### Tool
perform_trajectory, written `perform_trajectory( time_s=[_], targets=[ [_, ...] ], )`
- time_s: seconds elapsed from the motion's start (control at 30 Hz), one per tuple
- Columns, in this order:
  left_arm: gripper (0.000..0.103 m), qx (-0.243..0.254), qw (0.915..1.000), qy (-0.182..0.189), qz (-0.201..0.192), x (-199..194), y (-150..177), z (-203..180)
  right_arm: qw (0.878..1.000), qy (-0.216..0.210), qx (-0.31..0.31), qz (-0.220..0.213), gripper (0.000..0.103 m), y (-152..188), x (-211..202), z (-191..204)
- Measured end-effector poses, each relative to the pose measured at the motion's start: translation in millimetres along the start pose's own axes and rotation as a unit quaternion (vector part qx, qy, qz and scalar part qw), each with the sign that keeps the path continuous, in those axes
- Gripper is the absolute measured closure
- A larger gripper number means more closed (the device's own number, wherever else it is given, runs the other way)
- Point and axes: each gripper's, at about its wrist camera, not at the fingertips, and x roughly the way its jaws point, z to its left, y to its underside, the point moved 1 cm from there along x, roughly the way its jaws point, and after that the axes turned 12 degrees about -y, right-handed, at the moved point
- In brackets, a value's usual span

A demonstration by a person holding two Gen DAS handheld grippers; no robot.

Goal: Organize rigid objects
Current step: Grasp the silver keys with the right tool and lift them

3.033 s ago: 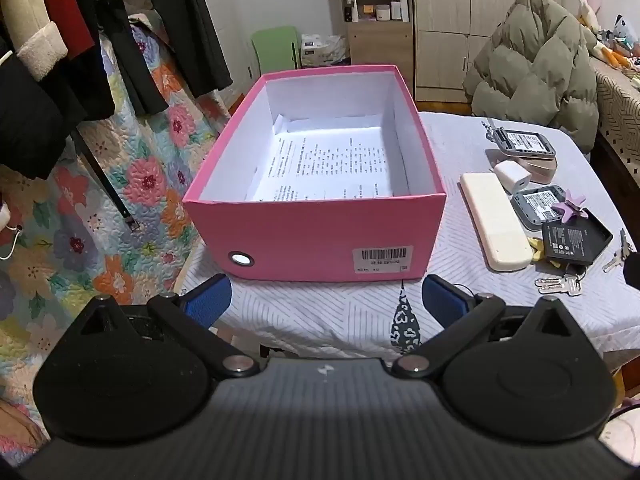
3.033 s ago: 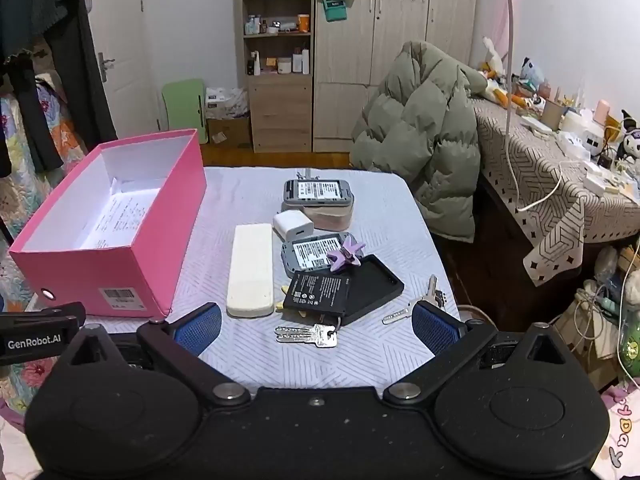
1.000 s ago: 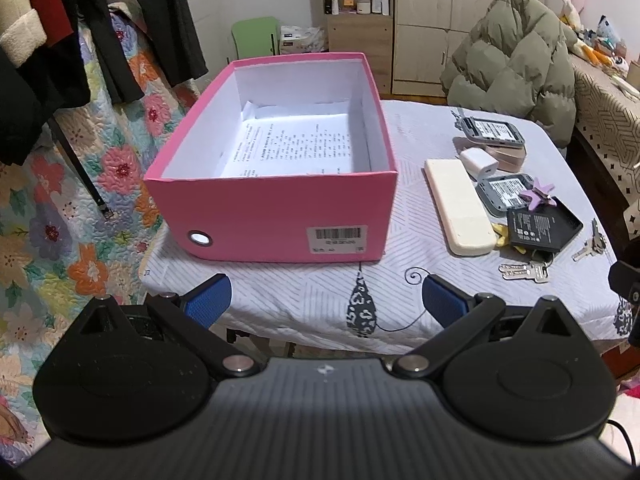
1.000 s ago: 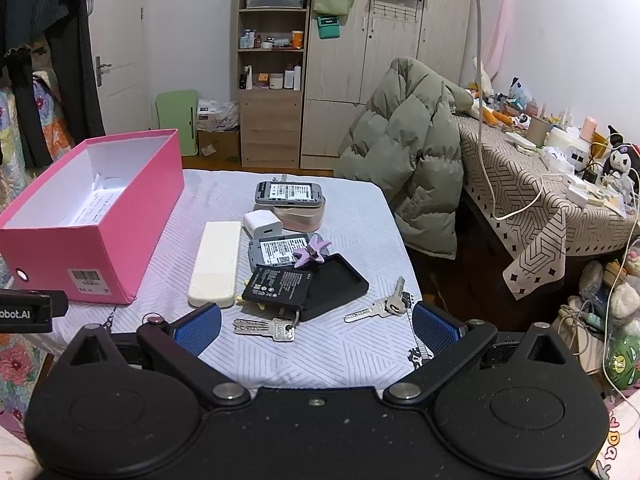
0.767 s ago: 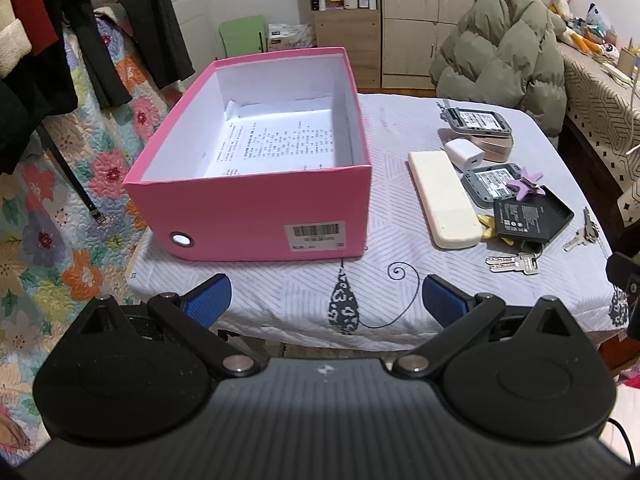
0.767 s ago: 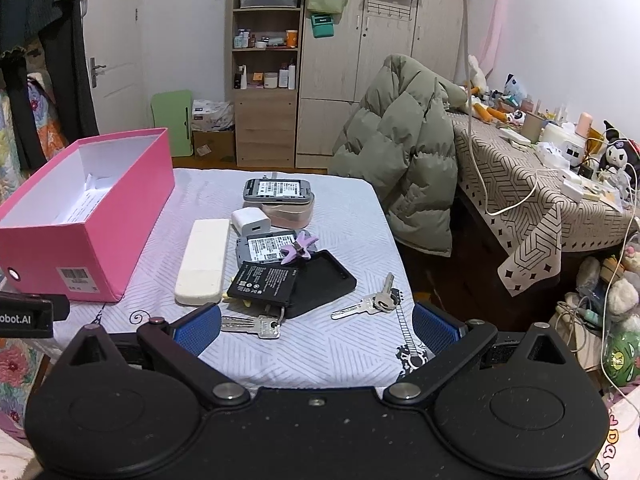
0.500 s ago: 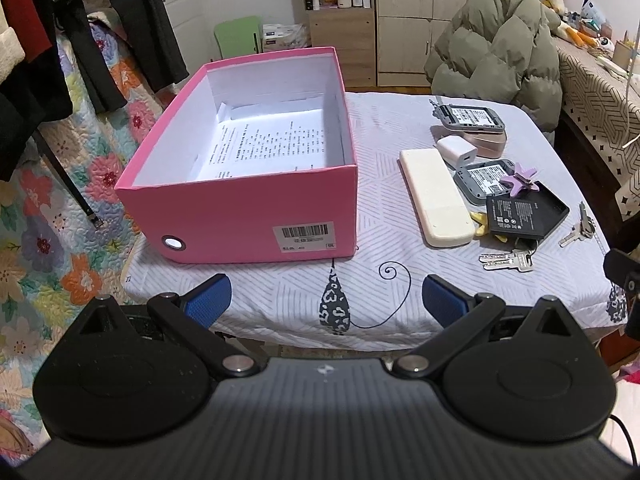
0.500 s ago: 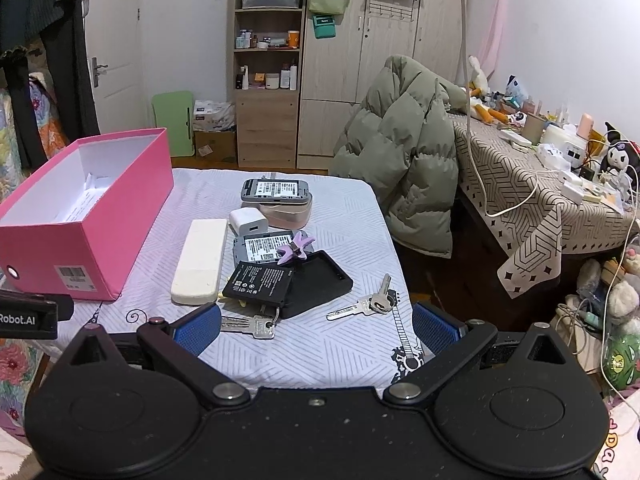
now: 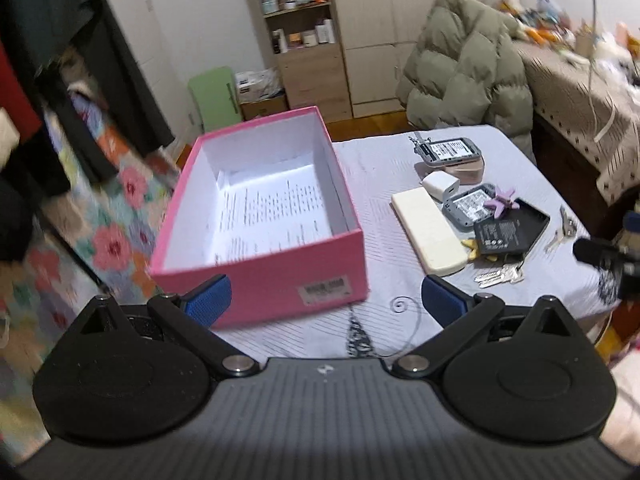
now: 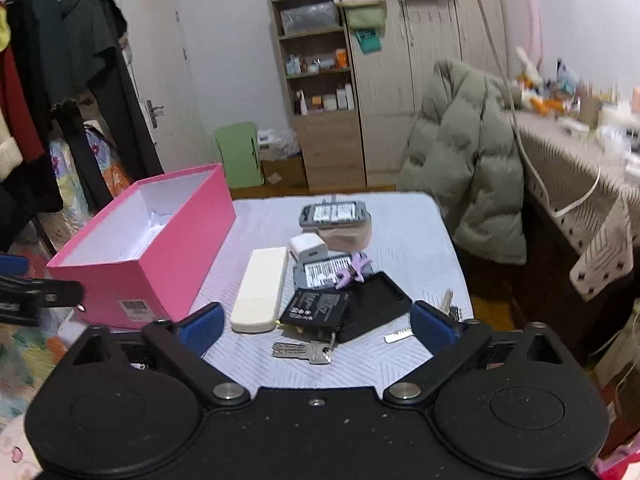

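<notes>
An open pink box [image 9: 260,280] with a printed sheet inside stands on the table's left; it also shows in the right wrist view [image 10: 160,256]. To its right lie a cream bar [image 9: 430,232], a white charger [image 9: 440,185], two grey devices [image 9: 450,148], a purple clip [image 9: 502,204], a black battery on a black case [image 9: 508,232] and keys [image 9: 500,276]. My left gripper [image 9: 324,304] is open and empty before the box. My right gripper [image 10: 314,326] is open and empty above the keys [image 10: 304,350].
The table [image 9: 384,168] has a white patterned cloth. A green puffer jacket [image 9: 464,76] hangs behind it. Coats hang at the left over a floral quilt [image 9: 116,216]. A cluttered side table [image 10: 580,152] stands at the right. Shelves and wardrobes line the back wall.
Both grippers have moved forward and up toward the table. The right gripper now hangs over the near keys. The objects have not moved.
</notes>
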Motion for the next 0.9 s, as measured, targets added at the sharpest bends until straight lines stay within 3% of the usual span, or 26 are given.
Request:
perform_trajectory(
  time_s=[0.17,0.3,0.5,0.67,0.73,0.77,0.8,0.83,0.87,0.9],
  targets=[
    [0.001,0.003,0.9991,0.039,0.018,15,-24,32,0.999,0.021,-0.003,0.031,0.009,-7,17,-17],
    [0.003,-0.021,0.9964,0.061,0.055,51,-45,77,0.997,0.026,0.04,0.054,0.023,-11,33,-52],
    [0.009,-0.017,0.9938,-0.036,0.104,130,-76,133,0.989,0.047,0.085,0.109,0.034,-8,75,-101],
    [0.009,-0.006,0.9861,-0.074,0.149,193,-86,151,0.984,0.074,0.094,0.13,0.035,-3,105,-118],
    [0.011,0.0,0.9834,-0.07,0.168,213,-84,152,0.983,0.078,0.096,0.133,0.046,-1,115,-119],
    [0.019,0.0,0.9814,-0.062,0.182,224,-83,153,0.984,0.09,0.082,0.129,0.055,0,117,-117],
    [0.04,-0.001,0.9799,-0.056,0.191,231,-81,154,0.984,0.104,0.068,0.127,0.062,-1,119,-116],
    [0.051,0.001,0.9793,-0.046,0.197,237,-80,155,0.984,0.107,0.066,0.127,0.063,-2,119,-116],
    [0.06,0.009,0.9791,-0.033,0.2,243,-77,153,0.984,0.106,0.07,0.123,0.065,-4,118,-116],
    [0.063,0.019,0.979,-0.026,0.201,246,-75,152,0.985,0.106,0.068,0.115,0.08,-6,117,-116]
  ],
)
